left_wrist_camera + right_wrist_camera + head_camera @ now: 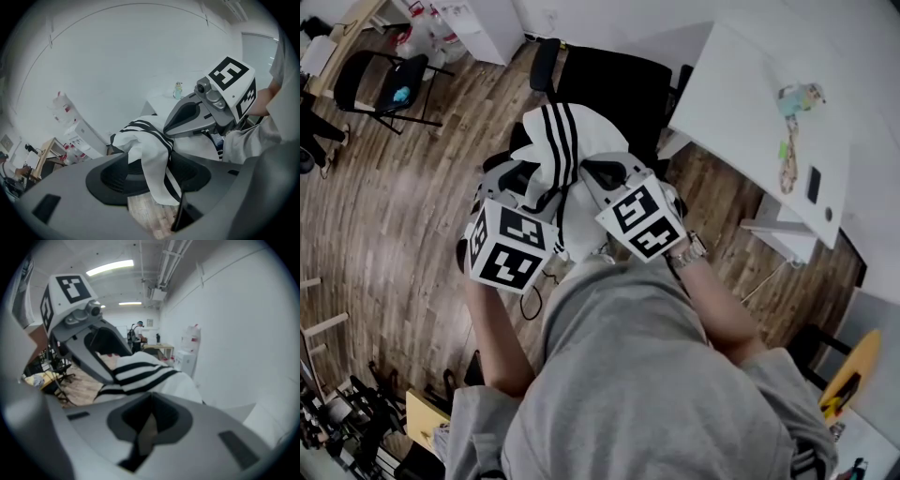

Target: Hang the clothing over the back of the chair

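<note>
A white garment with black stripes [555, 141] hangs bunched between my two grippers, just in front of the black office chair [614, 89]. My left gripper [520, 180] is shut on it. In the left gripper view a fold of the garment [152, 161] runs down through that gripper's [154, 174] jaws. My right gripper [605, 175] grips the other side. In the right gripper view a pale strip of cloth sits in its [149, 422] closed jaws, with the striped garment [140, 373] just ahead. The chair's seat is hidden under the garment.
A white table [750, 103] stands close to the right of the chair, with a small bottle [799, 97] and a dark phone [813, 184] on it. A black folding chair [384, 89] stands at the far left on the wooden floor [394, 216]. White cabinets [478, 23] line the wall.
</note>
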A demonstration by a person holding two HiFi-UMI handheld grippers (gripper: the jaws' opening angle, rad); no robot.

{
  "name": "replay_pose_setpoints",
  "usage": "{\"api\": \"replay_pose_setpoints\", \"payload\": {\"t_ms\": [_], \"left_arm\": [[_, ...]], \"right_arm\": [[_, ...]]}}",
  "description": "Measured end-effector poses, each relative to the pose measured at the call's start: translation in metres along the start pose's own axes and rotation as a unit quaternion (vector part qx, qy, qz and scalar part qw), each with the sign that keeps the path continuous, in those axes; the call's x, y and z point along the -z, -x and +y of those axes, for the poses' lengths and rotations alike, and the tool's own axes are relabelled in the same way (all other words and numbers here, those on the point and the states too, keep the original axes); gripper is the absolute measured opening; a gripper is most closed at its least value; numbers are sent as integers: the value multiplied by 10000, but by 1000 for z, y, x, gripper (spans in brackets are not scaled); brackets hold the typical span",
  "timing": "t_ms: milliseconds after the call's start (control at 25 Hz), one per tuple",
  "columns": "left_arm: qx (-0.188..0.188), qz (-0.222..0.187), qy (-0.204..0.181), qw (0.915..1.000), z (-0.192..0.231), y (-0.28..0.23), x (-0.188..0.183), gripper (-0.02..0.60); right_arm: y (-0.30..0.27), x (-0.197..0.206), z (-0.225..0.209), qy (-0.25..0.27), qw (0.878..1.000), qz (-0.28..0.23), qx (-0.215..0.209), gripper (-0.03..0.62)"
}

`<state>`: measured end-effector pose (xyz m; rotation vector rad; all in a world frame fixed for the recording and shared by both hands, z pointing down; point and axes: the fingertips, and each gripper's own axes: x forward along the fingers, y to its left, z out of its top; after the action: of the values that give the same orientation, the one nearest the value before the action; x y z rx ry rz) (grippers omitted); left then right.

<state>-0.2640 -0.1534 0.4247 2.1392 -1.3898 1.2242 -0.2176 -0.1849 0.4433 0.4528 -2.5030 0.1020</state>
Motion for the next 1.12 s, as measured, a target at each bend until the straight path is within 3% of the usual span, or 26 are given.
{"api": "replay_pose_setpoints", "payload": {"t_ms": [440, 640, 1120], "left_arm": [[-426, -432, 645, 9961, -6, 20, 9, 168], [-738, -693, 1010, 9897, -14, 24, 7, 67], [-1440, -853, 1330, 9769, -27, 38, 6, 55]], "right_arm": [[4, -3, 4, -78, 9996, -142, -233, 35], [8, -4, 5, -46, 9990, -246, -366, 35], [21, -5, -1, -73, 9970, -368, -676, 35]]}}
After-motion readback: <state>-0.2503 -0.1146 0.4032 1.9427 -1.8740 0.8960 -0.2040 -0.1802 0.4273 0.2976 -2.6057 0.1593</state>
